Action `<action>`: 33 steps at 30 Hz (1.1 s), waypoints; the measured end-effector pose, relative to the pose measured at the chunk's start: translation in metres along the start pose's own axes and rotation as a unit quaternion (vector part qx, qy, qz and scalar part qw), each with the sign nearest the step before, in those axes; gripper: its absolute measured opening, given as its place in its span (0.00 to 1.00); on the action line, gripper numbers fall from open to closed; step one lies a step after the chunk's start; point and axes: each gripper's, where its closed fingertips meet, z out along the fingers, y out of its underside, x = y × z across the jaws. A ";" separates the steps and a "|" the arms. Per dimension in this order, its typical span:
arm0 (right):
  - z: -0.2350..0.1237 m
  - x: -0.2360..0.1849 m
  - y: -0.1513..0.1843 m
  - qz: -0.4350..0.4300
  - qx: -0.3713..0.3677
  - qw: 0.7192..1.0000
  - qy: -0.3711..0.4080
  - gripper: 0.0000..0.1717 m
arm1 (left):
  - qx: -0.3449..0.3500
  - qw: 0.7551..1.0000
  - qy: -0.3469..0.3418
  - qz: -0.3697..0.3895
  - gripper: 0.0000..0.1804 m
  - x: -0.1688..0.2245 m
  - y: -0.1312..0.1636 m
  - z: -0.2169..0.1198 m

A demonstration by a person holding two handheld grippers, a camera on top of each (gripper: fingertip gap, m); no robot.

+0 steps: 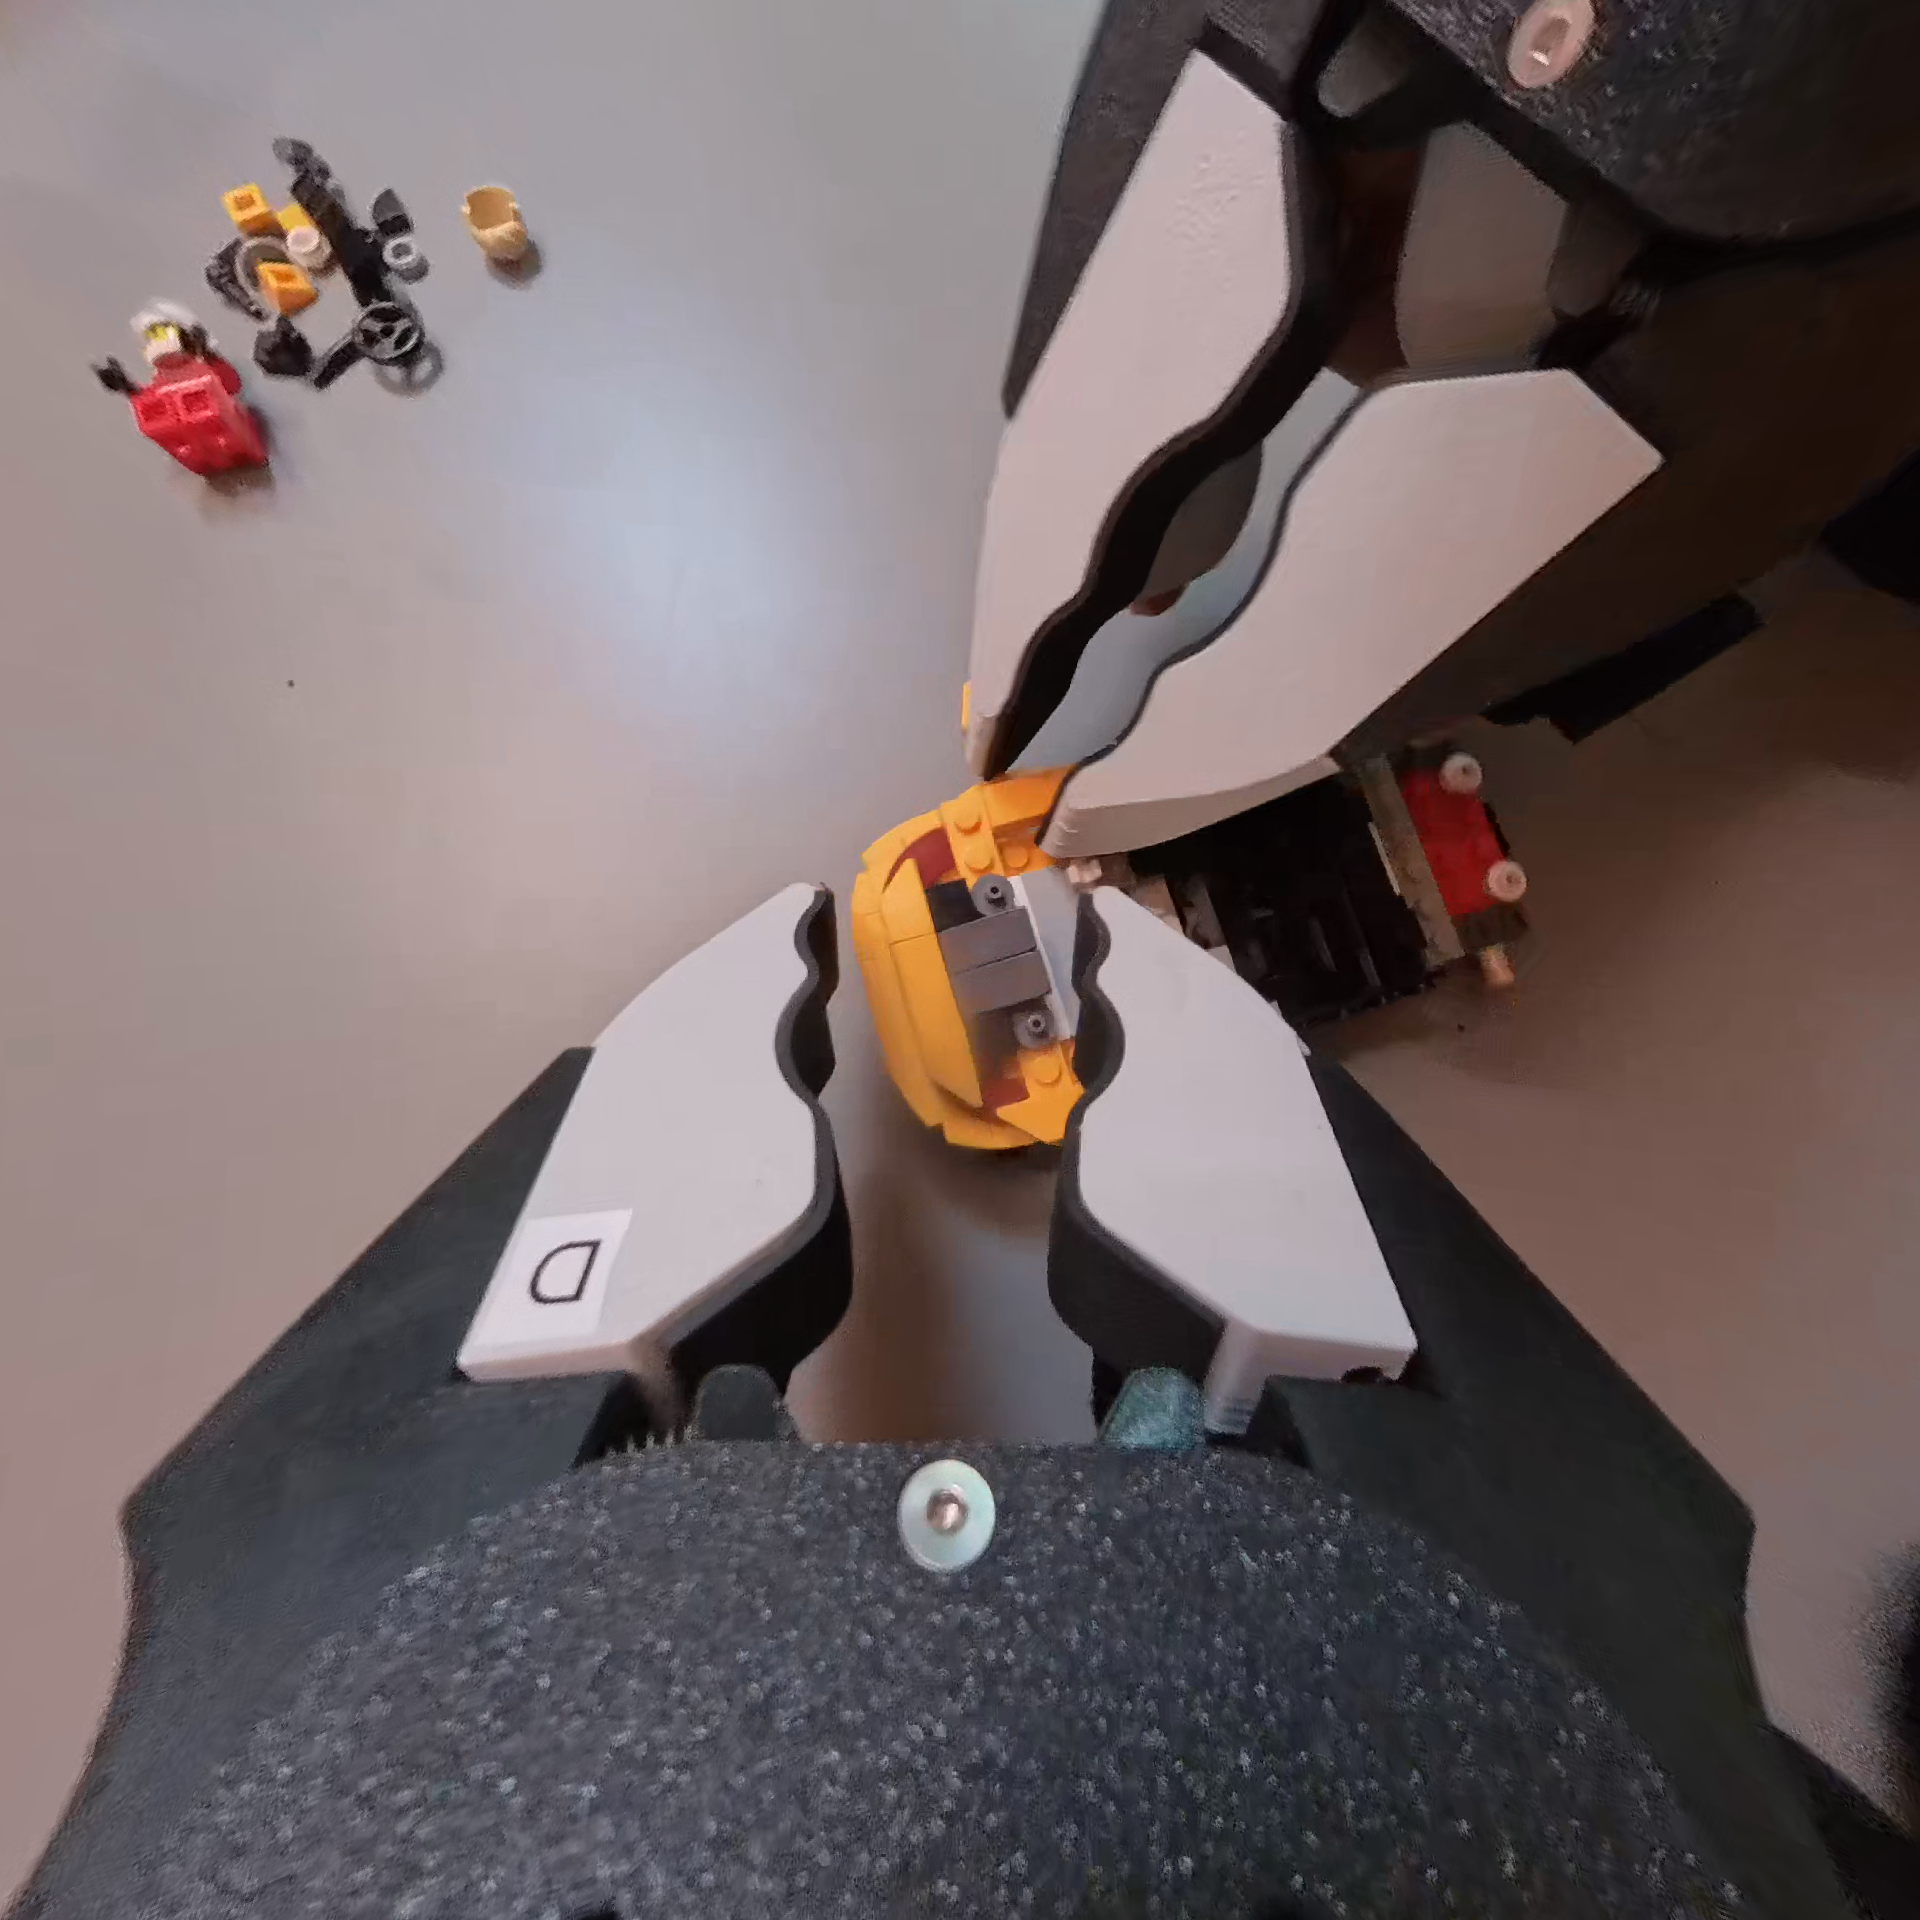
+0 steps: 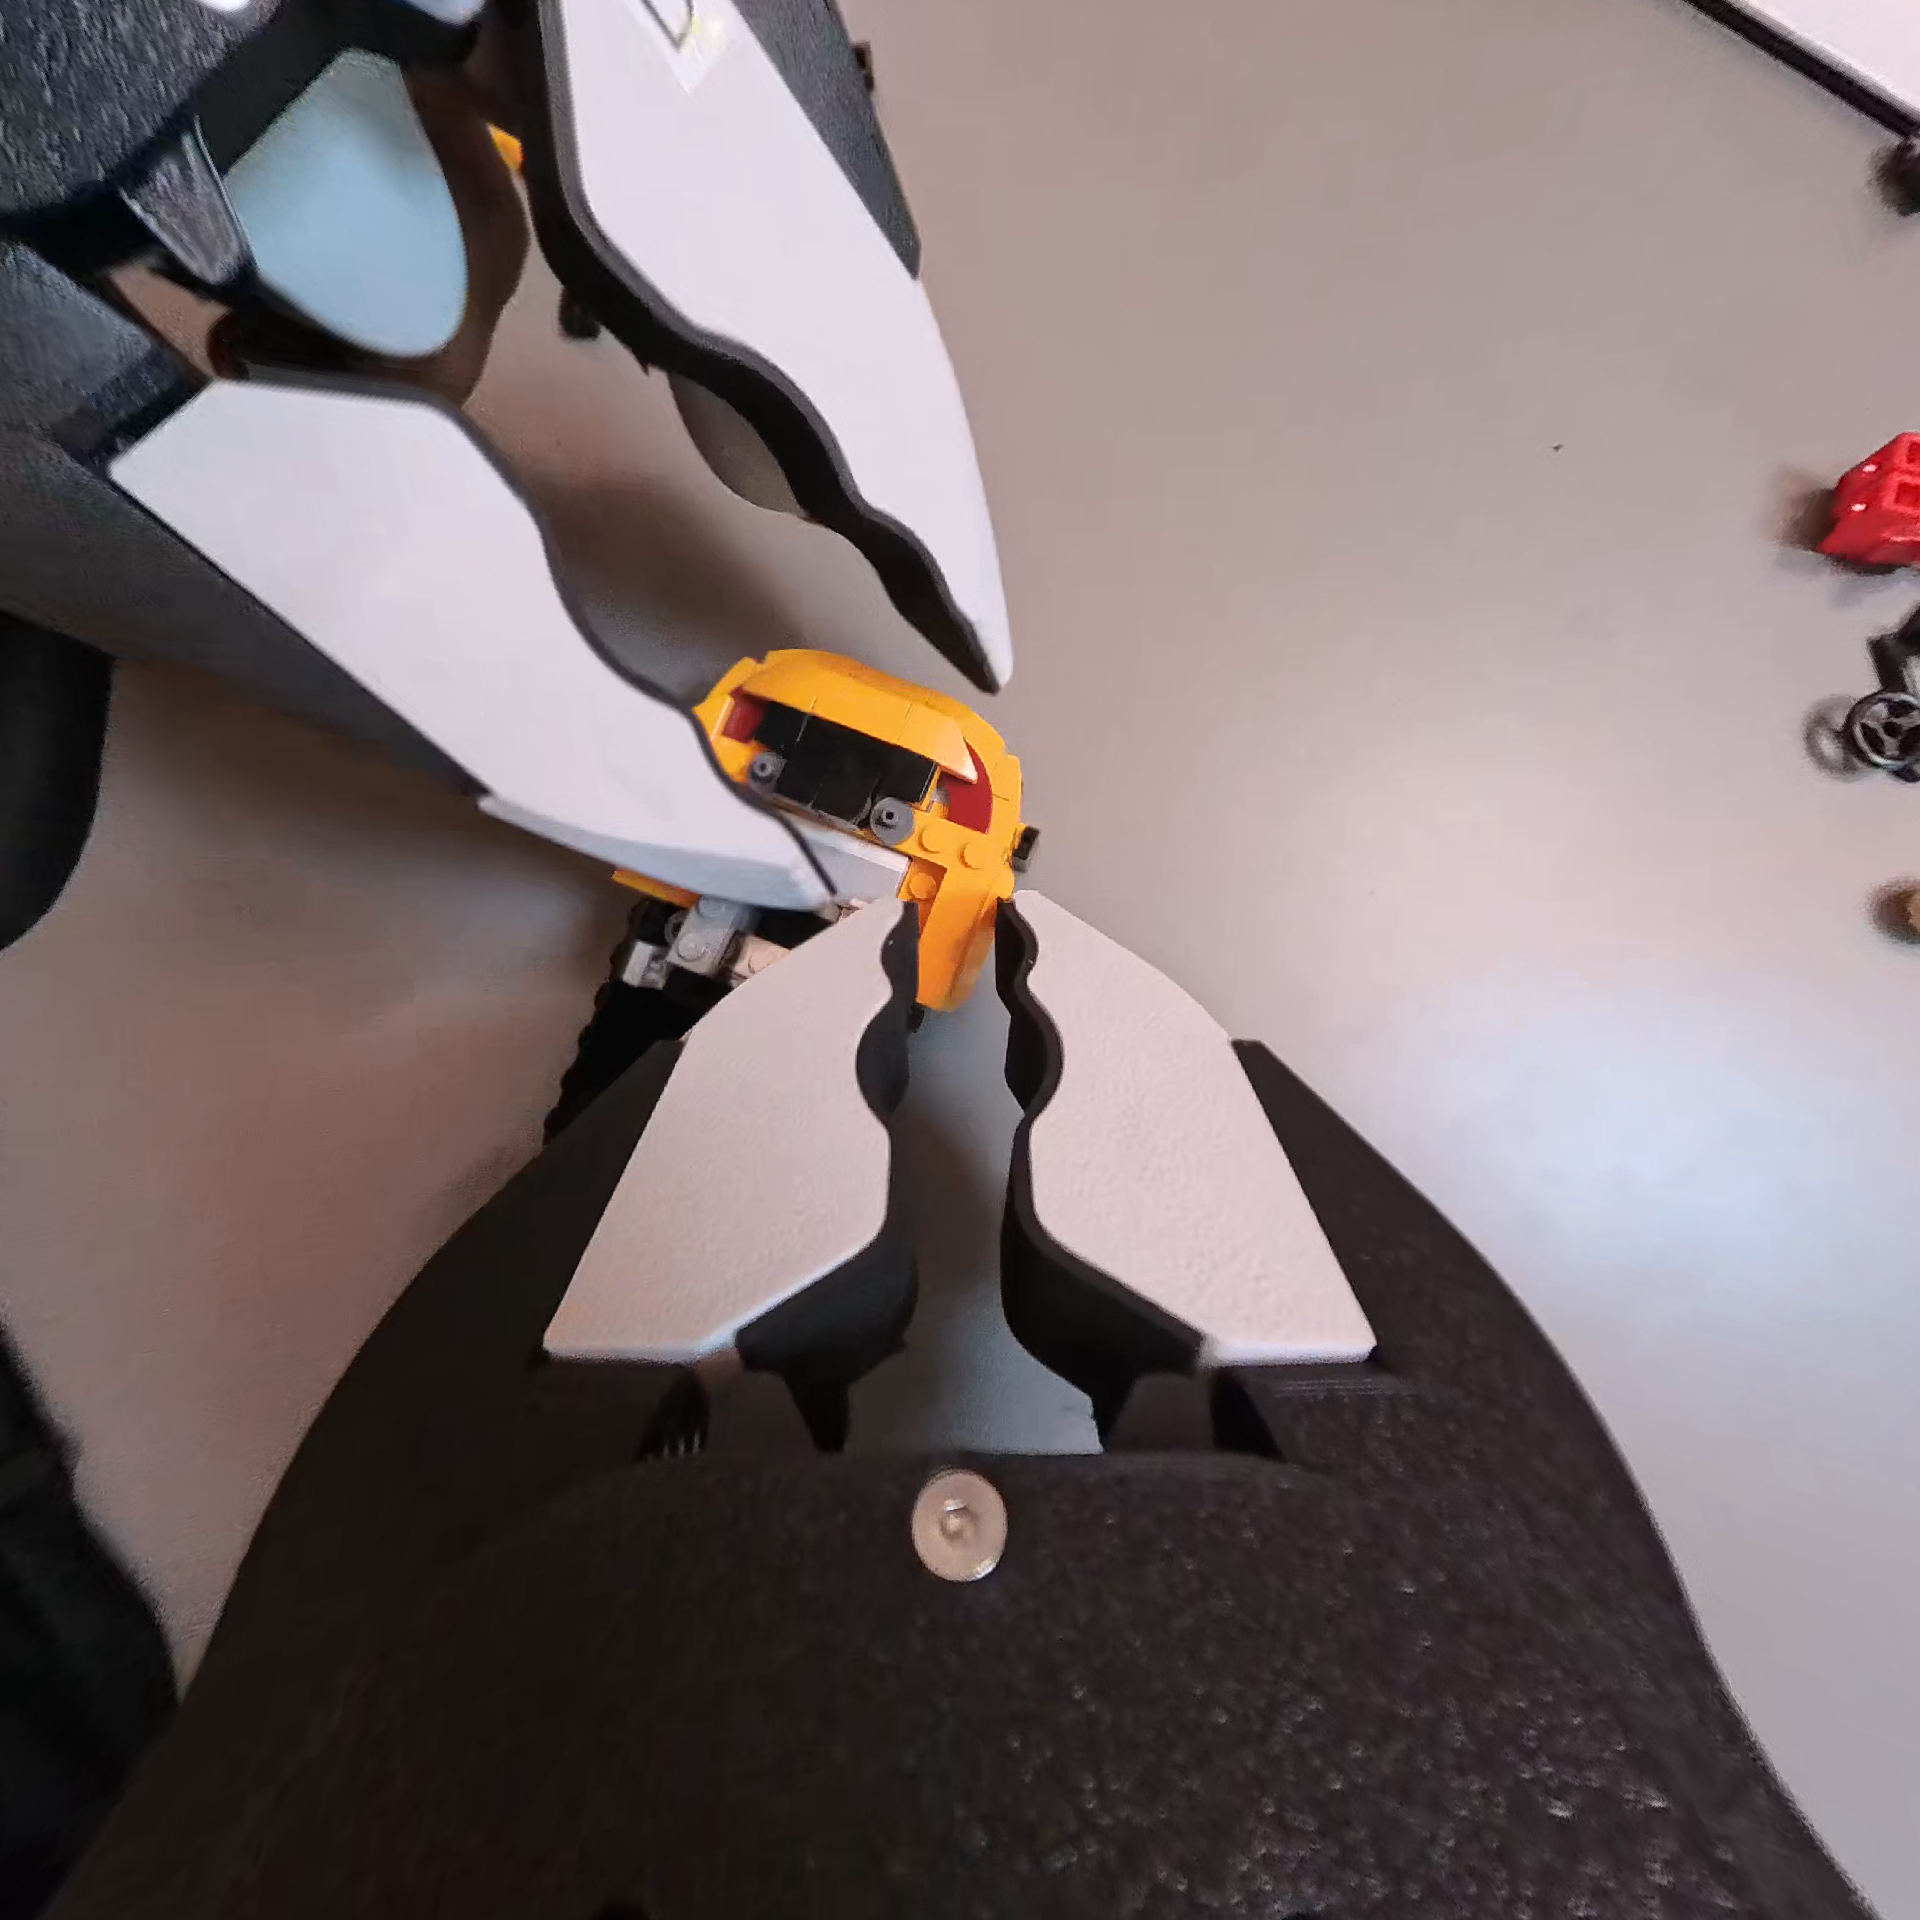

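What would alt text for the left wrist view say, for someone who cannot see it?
A yellow toy-brick cab sits between the open left tongs, with a gap at the left pad, while the right tongs pinch its far yellow edge. On the grey table, a pile of small loose pieces and a red toy figure lie far left; a black and red brick block lies right.

I look down on a plain grey-beige tabletop [image 1: 644, 644], smooth and matte, soft light pooling at its centre, a white dark-edged board [image 2: 1829, 62] at far right.

Both wrist views look steeply down, close over the grey table [image 1: 623, 644], sharing the yellow brick model [image 1: 935, 987] from opposite sides
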 end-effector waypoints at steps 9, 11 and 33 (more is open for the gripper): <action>0.000 0.001 -0.004 -0.032 0.008 0.999 0.012 0.05 | -0.002 1.000 -0.001 -0.025 0.20 -0.002 0.001 0.004; 0.000 0.002 -0.004 -0.034 0.009 0.999 0.013 0.05 | -0.004 1.000 -0.005 -0.028 0.20 -0.002 0.001 0.004; -0.001 0.003 -0.007 -0.117 0.085 0.988 0.058 0.04 | -0.019 0.999 -0.028 -0.031 0.16 -0.002 0.002 0.004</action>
